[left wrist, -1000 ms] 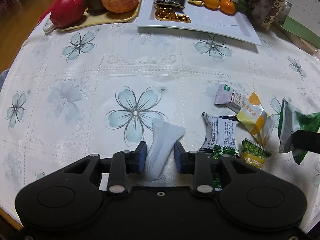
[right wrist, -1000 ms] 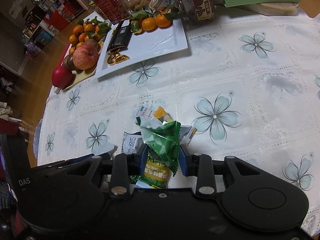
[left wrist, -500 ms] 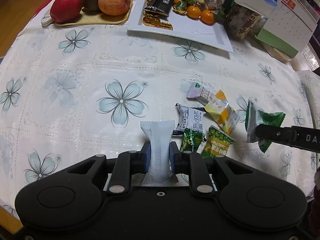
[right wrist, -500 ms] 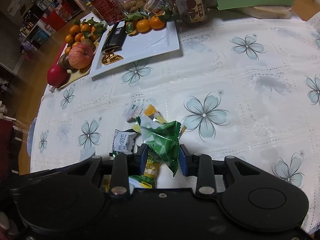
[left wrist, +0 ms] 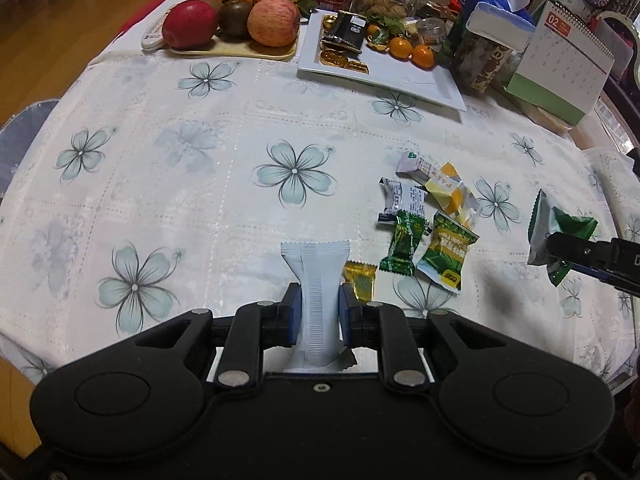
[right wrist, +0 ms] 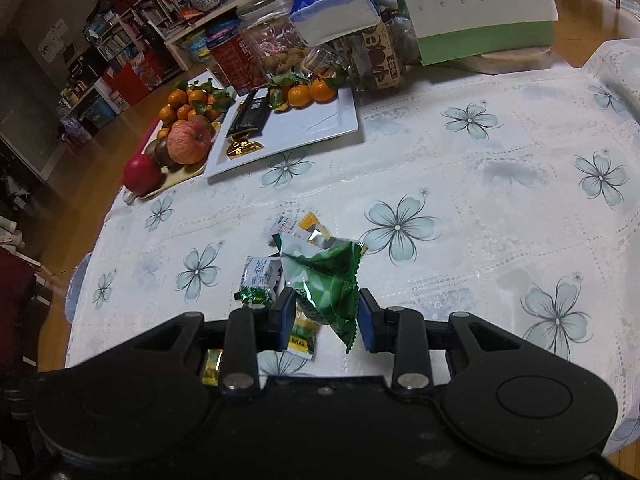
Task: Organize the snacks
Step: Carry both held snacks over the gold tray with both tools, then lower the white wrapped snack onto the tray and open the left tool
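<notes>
L gripper [left wrist: 319, 307] is pinching a white snack packet [left wrist: 318, 280] btwn its blue pads, packet standing upright w/ its crimped top edge poking above the fingertips, lifted clear of the floral tablecloth [left wrist: 180, 184]. R gripper [right wrist: 327, 314] is clamping a green snack bag [right wrist: 324, 276], crumpled & tilted, one corner hanging below the pads; in the left wrist view that same bag is showing at the far right, held off the cloth by the R gripper's dark fingers.

Loose snacks are lying in a cluster on the cloth, right of the L gripper: small gold-wrapped candy [left wrist: 361, 280] just beside the white packet, dark green candy [left wrist: 403, 246], lighter green-yellow packet [left wrist: 446, 256], white-blue packet [left wrist: 402, 200], yellow-white packet [left wrist: 450, 196] & a pale one [left wrist: 412, 161] touching it at the top. Several are overlapping or touching.

At the far side, a white rectangular plate [left wrist: 412, 80] is carrying a black bar wrapper [left wrist: 346, 32], gold coins [left wrist: 340, 59] & mandarins [left wrist: 412, 51]. Beside it on the left, a yellowish tray [left wrist: 240, 51] is holding apples, a brownish fruit & more mandarins. Desk calendar [left wrist: 560, 68], tissue box & jars are crowding the back right edge.
</notes>
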`<state>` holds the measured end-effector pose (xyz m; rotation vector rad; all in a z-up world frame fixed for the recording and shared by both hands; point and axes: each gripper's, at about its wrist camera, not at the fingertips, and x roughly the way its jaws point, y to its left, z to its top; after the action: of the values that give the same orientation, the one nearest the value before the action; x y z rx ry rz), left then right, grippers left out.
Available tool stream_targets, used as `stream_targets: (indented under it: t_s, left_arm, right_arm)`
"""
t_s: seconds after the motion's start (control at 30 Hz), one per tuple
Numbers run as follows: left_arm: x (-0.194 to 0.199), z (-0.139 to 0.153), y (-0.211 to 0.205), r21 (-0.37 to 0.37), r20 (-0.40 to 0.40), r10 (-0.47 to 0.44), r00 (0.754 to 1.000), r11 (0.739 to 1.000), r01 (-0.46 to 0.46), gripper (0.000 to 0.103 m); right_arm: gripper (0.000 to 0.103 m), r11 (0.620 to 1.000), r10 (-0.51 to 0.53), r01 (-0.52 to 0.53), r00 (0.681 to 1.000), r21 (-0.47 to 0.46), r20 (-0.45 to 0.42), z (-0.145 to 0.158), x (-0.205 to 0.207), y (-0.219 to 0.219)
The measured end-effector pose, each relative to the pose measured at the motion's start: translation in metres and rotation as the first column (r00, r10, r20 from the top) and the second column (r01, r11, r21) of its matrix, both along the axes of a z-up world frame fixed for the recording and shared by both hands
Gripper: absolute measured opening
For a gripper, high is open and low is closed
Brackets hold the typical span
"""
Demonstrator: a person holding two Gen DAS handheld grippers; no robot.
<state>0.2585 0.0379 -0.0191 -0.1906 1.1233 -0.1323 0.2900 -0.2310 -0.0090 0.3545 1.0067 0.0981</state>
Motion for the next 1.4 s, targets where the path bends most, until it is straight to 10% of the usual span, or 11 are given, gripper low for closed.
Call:
stream_targets:
  t_s: [0.8,1.4]
  left_arm:
    - [-0.117,-0.007,-0.009,-0.026,-0.016,0.008,1.0,1.0,-0.008,0.026]
    - [-0.159,-0.018,0.009,-0.021,-0.096,0.104,0.99,0.994,-0.107,0.026]
  right_arm:
    - [0.035,0.994,-0.065,0.064,0.998,0.084,0.012,-0.015,-0.172,0.001]
    - [0.035,0.979,0.176,-0.167,0.982,0.119,-0.066,-0.038,-0.232,0.057]
